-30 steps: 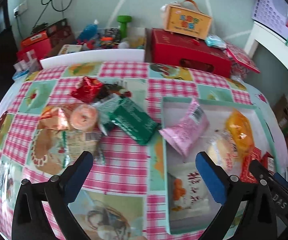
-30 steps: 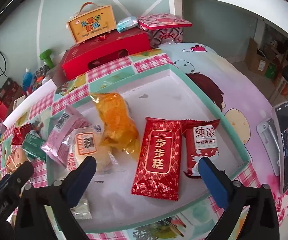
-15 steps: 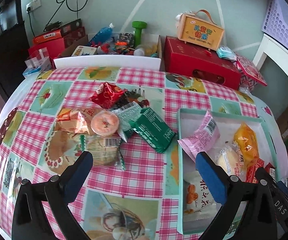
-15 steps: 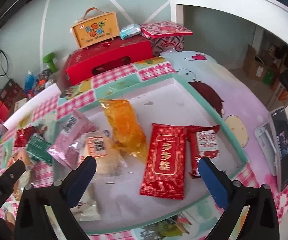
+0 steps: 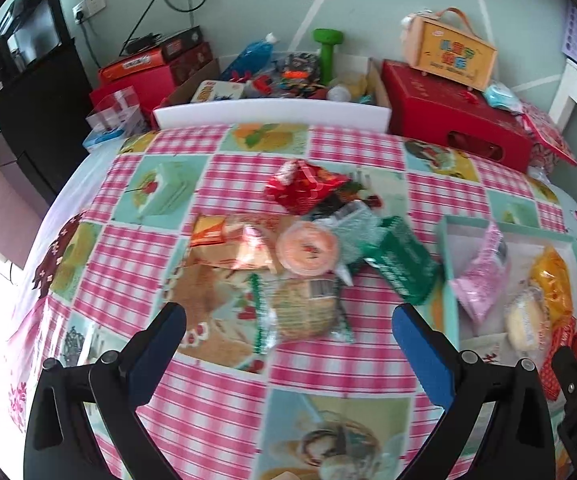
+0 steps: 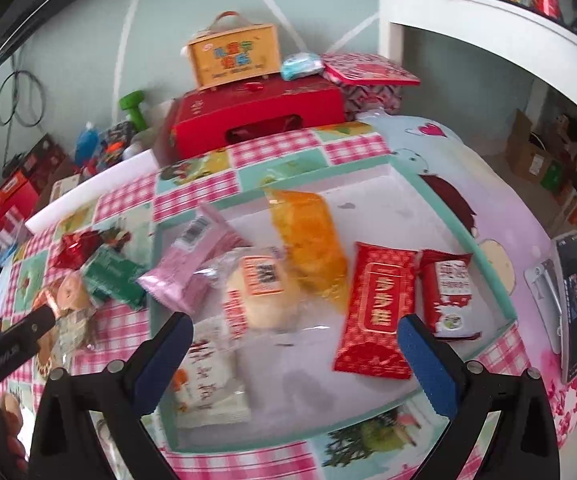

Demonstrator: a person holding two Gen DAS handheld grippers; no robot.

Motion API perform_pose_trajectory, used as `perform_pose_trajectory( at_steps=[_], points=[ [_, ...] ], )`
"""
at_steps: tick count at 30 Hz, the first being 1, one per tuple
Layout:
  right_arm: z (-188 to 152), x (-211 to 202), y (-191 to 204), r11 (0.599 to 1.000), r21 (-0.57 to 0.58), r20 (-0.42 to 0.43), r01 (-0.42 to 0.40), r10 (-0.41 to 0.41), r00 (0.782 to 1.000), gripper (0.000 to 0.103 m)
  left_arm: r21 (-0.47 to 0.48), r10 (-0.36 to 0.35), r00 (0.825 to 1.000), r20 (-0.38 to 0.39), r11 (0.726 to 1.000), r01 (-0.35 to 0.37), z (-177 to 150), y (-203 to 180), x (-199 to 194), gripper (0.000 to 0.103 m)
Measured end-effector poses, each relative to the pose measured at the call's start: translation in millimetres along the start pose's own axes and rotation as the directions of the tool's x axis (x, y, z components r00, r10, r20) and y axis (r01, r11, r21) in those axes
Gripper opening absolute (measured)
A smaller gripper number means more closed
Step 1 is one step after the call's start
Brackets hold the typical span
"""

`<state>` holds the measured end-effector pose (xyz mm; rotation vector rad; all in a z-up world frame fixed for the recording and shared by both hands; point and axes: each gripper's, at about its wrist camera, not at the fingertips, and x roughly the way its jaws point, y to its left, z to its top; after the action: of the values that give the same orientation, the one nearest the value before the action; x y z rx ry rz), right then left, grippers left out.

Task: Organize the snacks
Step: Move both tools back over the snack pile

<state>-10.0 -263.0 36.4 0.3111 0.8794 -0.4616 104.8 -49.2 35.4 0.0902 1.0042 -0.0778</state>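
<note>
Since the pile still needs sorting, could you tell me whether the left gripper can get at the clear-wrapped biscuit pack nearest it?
Probably yes. The left gripper has its jaws open with the biscuit pack lying just ahead between them, on top of the tablecloth with nothing over it.

Pink-checked tablecloth; mint-rimmed tray; green packet; orange packet.

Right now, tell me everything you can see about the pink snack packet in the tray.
The pink snack packet is a soft, crinkly foil-look pouch with crimped ends and a white barcode label near its far end. It looks sealed and puffy. It lies tilted, propped over the left rim of the mint-edged tray, one end poking out toward the green packet. Its right side touches the clear-wrapped bun.
</note>
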Motion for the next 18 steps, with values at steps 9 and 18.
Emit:
perform_pose_trajectory(
  at_steps=[9,18],
  points=[
    [-7,-3,41,0.996,-0.072,0.014,-0.055,0.056,0.998,0.103,-0.097,-0.002,1.000,-0.017,0.995,0.001,13,43,13,0.102],
    [-11,10,77,0.987,-0.117,-0.052,-0.112,0.106,0.993,0.103,-0.184,-0.017,0.999,-0.035,0.983,0.010,28,82,29,0.102]
  ],
)
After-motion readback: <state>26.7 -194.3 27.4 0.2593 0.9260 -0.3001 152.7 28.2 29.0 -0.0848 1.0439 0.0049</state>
